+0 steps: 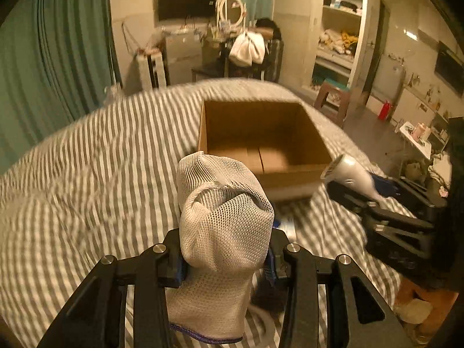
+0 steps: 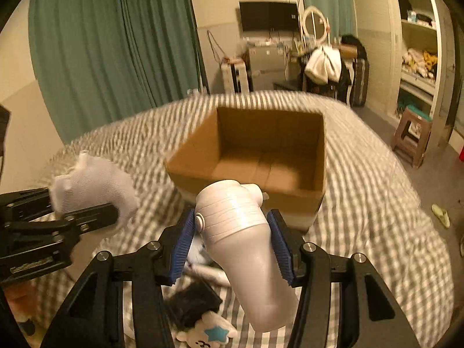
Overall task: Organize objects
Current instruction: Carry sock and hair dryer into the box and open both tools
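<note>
My left gripper point(image 1: 224, 258) is shut on a white mesh bag point(image 1: 223, 226) and holds it above the striped bed, short of the box. An open cardboard box point(image 1: 290, 177) sits on the bed ahead, with nothing visible inside. My right gripper point(image 2: 232, 246) is shut on a white plastic bottle point(image 2: 240, 237), held above the bed just before the box point(image 2: 290, 200). The right gripper and bottle point(image 1: 351, 174) show at the right of the left wrist view. The left gripper with the mesh bag point(image 2: 92, 188) shows at the left of the right wrist view.
Under the right gripper lie a black object point(image 2: 194, 304), a white plush toy with a blue star point(image 2: 208, 333) and other small white items. The grey striped bedspread point(image 1: 87, 174) covers the bed. A stool point(image 2: 411, 136), shelves and a cluttered desk stand beyond.
</note>
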The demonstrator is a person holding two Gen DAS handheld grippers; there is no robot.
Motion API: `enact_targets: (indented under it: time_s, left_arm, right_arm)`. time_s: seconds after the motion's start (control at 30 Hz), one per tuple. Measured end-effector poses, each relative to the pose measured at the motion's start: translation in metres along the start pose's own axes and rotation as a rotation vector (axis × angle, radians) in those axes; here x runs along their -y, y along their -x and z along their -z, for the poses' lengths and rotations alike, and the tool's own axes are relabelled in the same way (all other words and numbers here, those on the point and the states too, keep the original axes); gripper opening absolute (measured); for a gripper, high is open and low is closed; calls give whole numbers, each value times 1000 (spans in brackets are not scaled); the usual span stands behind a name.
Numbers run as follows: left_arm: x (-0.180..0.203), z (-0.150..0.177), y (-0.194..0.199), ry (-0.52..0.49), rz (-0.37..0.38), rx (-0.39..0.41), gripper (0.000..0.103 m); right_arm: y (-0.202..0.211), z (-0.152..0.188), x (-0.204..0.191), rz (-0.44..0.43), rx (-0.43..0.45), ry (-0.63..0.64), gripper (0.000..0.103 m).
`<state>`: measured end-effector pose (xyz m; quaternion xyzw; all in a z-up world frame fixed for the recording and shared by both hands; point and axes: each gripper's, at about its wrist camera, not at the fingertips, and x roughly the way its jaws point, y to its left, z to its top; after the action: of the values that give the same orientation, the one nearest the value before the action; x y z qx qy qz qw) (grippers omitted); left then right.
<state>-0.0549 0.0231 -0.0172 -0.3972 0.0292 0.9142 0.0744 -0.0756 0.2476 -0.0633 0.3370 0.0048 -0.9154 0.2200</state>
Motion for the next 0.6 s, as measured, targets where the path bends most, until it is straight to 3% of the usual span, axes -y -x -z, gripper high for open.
enact_targets:
  time_s: [0.3, 0.43, 0.6]
  left_arm:
    - [-33, -68, 15, 74, 31, 102, 41]
    - [-38, -93, 16, 62, 23, 142, 41]
    - [-36, -126, -5, 51, 33, 189, 41]
  right_arm:
    - [43, -90, 7, 0, 173, -14, 51]
    - [37, -133, 2, -20, 170, -10, 51]
    - [-8, -172, 8, -38, 101, -46, 51]
